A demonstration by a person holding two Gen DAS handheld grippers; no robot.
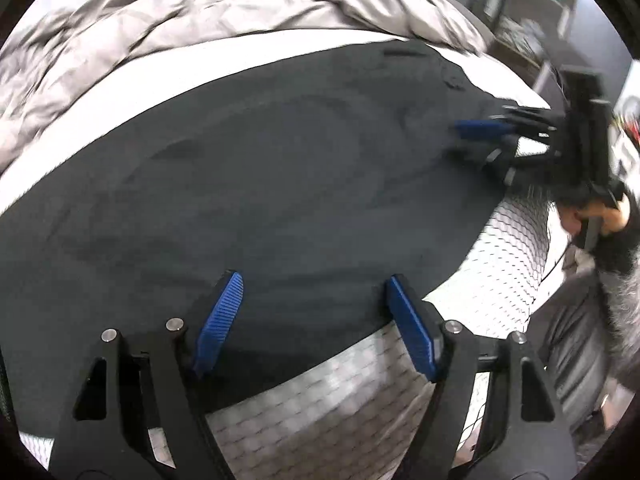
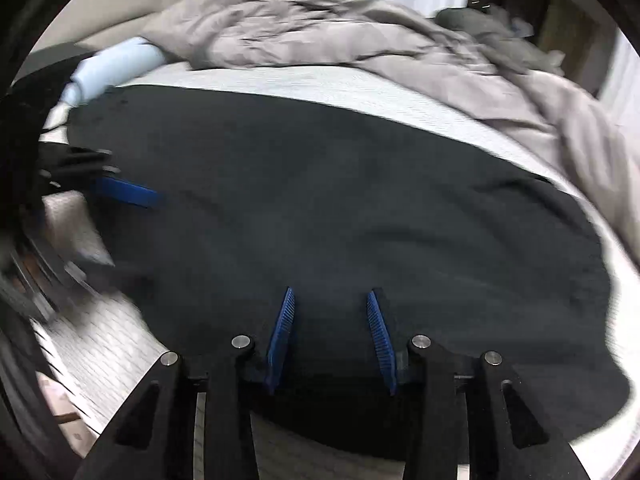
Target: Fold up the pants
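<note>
The dark pants (image 1: 280,184) lie spread flat across the near part of the bed (image 1: 248,46), their near edge along the mattress side, with a rumpled grey duvet (image 1: 200,12) pushed back beyond them; that leaves a clear flat surface, which suits folding. On the left, the left hand-held gripper (image 1: 314,320) points steeply down at the near hem, its blue pads (image 1: 218,324) spread wide with cloth lying beneath and between them, but nothing pinched: it is released, seemingly poised to take the edge. Further right, the right hand-held gripper (image 2: 332,338) also tilts down over the near edge, at the other end of the garment, its jaws narrower and parted with dark fabric below; the pads do not visibly press on cloth, so I read it as unclenched too. In the left wrist view a person's hand (image 1: 596,212) grips its handle from the right side. Both tools at the same edge suggest a lift of that edge to fold it over.
</note>
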